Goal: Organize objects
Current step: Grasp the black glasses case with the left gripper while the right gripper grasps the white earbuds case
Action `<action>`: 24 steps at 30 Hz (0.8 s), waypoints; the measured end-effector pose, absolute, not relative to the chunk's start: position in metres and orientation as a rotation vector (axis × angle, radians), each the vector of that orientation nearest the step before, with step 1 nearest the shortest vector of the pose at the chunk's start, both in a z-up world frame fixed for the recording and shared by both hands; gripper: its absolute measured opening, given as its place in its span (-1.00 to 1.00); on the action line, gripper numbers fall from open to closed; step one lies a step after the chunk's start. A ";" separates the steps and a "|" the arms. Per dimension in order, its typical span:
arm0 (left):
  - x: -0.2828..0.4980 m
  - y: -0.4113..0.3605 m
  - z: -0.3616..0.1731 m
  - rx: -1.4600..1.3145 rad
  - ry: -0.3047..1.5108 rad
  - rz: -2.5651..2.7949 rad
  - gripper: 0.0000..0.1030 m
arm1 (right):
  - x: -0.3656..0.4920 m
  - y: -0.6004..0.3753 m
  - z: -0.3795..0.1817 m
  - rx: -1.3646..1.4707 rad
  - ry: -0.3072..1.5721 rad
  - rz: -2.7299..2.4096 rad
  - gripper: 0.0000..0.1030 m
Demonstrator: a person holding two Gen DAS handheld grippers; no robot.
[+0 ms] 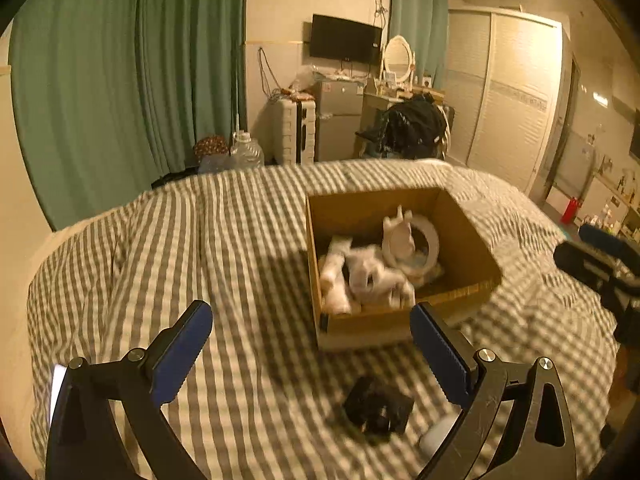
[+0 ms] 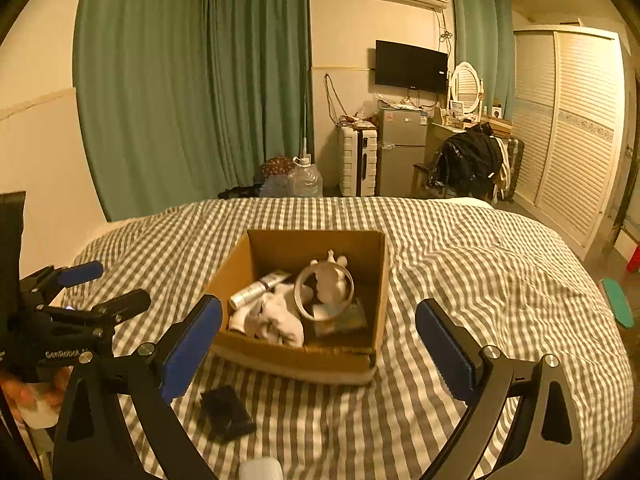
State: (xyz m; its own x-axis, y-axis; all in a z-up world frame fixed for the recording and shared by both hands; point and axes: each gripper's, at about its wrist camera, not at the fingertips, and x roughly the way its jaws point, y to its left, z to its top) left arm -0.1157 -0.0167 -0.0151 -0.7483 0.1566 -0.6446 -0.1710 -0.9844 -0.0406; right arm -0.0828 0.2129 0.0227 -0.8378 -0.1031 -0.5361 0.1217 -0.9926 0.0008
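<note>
An open cardboard box [image 1: 464, 240] [image 2: 376, 272] sits on the checked bed. It holds a white plush toy [image 1: 368, 272] [image 2: 276, 320], a white ring [image 1: 430, 240] [image 2: 304, 300], a pale figurine [image 2: 332, 280] and a silvery tube [image 2: 256, 290]. A small black object [image 1: 378, 406] [image 2: 226, 412] lies on the bedcover in front of the box. A white object [image 1: 434, 438] [image 2: 260, 470] lies nearer still. My left gripper [image 1: 312, 344] is open and empty, above the bedcover left of the box; it also shows in the right wrist view [image 2: 108, 288]. My right gripper [image 2: 318, 344] is open and empty, facing the box.
The checked bedcover [image 1: 240, 248] [image 2: 480, 264] fills the foreground. Beyond the bed stand green curtains [image 2: 192, 80], a white suitcase [image 2: 358, 162], a small fridge [image 2: 402, 148], a chair piled with dark clothes [image 2: 468, 160] and a louvred wardrobe [image 2: 572, 128].
</note>
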 end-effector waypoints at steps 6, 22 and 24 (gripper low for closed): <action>-0.094 -0.011 -0.064 -1.173 0.084 2.703 0.98 | -0.064 0.197 -0.008 0.960 0.138 -2.851 0.90; -0.079 -0.010 -0.134 -1.449 0.197 2.620 0.98 | -0.065 0.153 -0.143 1.492 0.308 -2.453 0.84; -0.079 -0.010 -0.136 -1.456 0.206 2.619 0.98 | -0.066 0.147 -0.154 1.531 0.342 -2.407 0.67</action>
